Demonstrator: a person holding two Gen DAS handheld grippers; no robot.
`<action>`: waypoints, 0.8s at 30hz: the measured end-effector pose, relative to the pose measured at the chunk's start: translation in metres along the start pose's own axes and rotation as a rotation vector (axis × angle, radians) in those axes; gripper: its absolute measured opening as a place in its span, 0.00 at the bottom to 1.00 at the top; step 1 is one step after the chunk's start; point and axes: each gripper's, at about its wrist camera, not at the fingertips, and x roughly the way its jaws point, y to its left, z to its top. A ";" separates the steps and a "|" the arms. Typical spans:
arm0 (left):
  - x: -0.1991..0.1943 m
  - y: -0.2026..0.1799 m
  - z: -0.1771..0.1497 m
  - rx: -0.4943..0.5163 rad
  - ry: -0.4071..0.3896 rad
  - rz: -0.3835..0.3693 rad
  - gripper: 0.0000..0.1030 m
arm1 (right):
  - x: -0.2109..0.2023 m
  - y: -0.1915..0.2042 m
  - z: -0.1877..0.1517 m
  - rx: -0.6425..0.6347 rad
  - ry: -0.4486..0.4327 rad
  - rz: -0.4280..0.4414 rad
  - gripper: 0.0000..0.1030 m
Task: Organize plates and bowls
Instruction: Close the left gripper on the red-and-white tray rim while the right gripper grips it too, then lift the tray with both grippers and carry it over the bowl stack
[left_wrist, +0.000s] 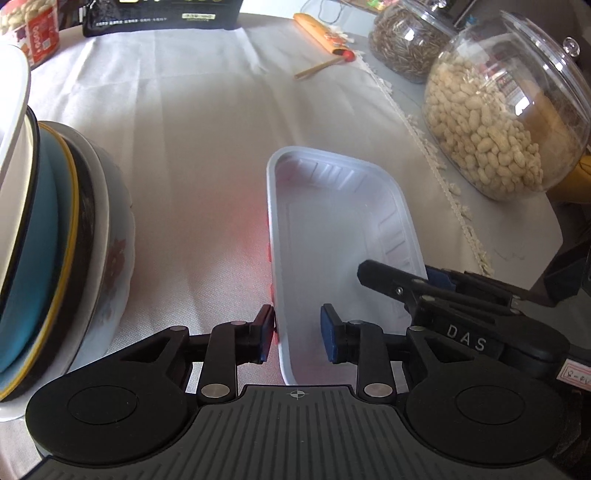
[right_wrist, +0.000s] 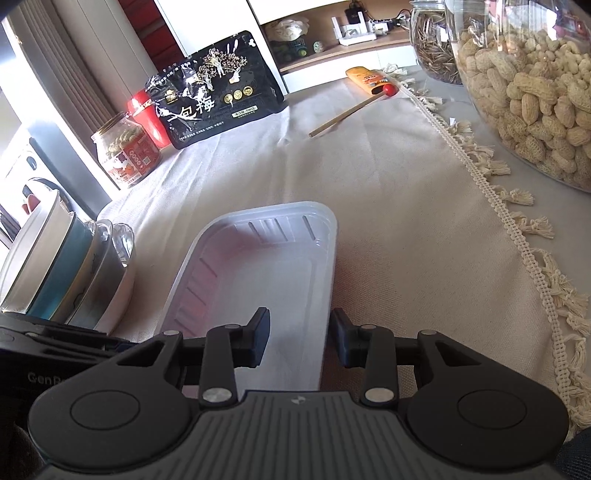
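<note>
Both jaws straddle the white tray (left_wrist: 332, 229) walls; cloth (left_wrist: 207, 147) around bare.

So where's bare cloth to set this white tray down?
Free: the tablecloth between the stacked bowls and the white tray, and beyond the tray toward the black bag. Crowded: the right edge, by the peanut jar and seed jar.

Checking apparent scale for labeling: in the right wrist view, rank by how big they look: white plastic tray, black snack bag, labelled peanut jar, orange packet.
1. white plastic tray, though nearest the camera
2. black snack bag
3. labelled peanut jar
4. orange packet, farthest away
</note>
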 end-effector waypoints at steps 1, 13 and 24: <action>0.001 0.002 0.004 -0.015 -0.005 0.008 0.30 | 0.000 0.000 0.000 -0.003 -0.002 -0.002 0.35; 0.015 0.001 0.022 -0.046 -0.027 0.028 0.31 | 0.001 0.005 -0.003 -0.037 -0.019 -0.022 0.35; 0.016 0.003 0.015 -0.076 -0.108 0.006 0.26 | 0.002 0.011 -0.005 -0.062 -0.037 -0.050 0.35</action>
